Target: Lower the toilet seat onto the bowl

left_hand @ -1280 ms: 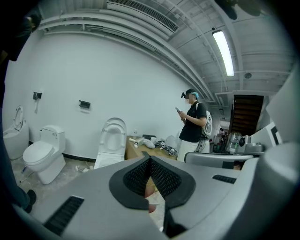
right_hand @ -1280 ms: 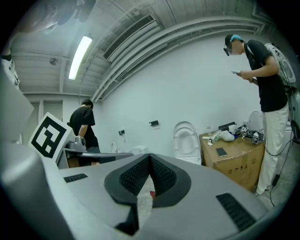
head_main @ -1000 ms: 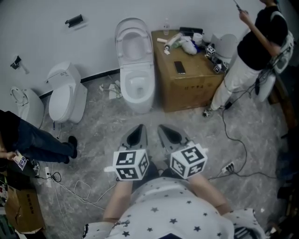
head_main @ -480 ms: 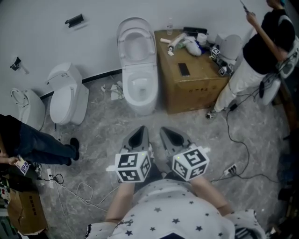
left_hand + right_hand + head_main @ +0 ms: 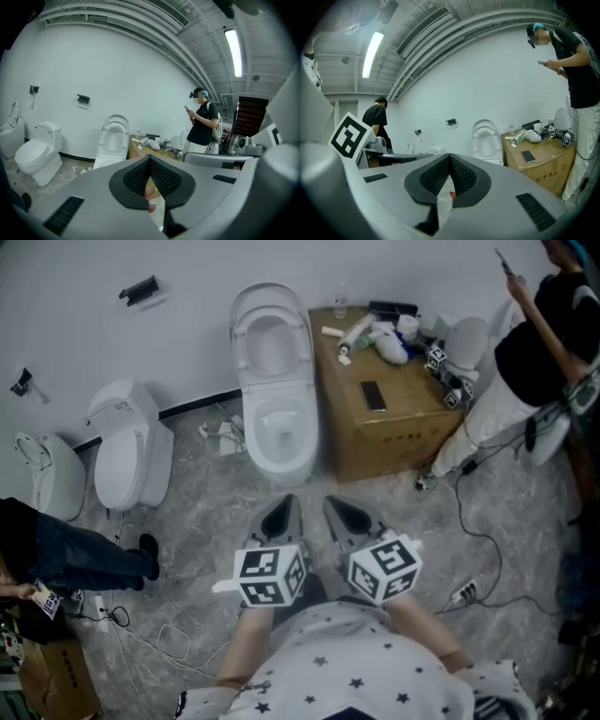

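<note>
Holding my left tool (image 5: 281,510) and right tool (image 5: 339,512) side by side low over the grey floor (image 5: 216,521), I have both with jaws pressed together and nothing between them. Ahead, well apart from both tools, the toilet seat (image 5: 269,329) stands raised against the white wall, with the bowl (image 5: 281,427) open below it. A cardboard box (image 5: 394,432) sits just beside the bowl on the right, a phone (image 5: 374,396) lying on top. A second toilet (image 5: 127,451), lid down, stands to the left.
</note>
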Available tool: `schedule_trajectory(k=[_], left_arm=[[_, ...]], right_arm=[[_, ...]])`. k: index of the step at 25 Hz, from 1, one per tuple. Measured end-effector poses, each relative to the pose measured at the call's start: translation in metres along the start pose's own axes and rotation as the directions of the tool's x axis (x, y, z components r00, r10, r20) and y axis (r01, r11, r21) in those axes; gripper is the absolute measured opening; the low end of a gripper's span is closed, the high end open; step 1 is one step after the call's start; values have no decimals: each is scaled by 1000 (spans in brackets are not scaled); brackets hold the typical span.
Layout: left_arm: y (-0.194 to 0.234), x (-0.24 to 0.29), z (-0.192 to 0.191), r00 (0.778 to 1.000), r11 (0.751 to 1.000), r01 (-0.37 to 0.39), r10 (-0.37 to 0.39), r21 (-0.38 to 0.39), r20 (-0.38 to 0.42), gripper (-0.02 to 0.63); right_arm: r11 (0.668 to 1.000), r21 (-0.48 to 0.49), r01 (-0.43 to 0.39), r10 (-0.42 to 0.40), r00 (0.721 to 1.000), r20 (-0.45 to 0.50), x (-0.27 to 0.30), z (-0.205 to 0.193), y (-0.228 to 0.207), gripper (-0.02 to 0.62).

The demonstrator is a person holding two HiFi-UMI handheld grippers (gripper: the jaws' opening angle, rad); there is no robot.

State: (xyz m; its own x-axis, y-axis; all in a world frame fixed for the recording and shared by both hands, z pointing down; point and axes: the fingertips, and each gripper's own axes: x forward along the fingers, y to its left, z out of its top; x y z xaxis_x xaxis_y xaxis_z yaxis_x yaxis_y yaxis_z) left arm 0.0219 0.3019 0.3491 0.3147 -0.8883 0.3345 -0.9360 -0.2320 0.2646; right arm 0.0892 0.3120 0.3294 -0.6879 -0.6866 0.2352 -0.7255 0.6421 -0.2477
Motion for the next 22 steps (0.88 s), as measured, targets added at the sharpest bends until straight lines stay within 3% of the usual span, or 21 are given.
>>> schedule_trajectory(k=[22], left_arm=[[99,114,74,999,1000,30,-30,-1,-31,-3]], right_arm=[[999,5,46,-46,999,2,147,56,-51,5]])
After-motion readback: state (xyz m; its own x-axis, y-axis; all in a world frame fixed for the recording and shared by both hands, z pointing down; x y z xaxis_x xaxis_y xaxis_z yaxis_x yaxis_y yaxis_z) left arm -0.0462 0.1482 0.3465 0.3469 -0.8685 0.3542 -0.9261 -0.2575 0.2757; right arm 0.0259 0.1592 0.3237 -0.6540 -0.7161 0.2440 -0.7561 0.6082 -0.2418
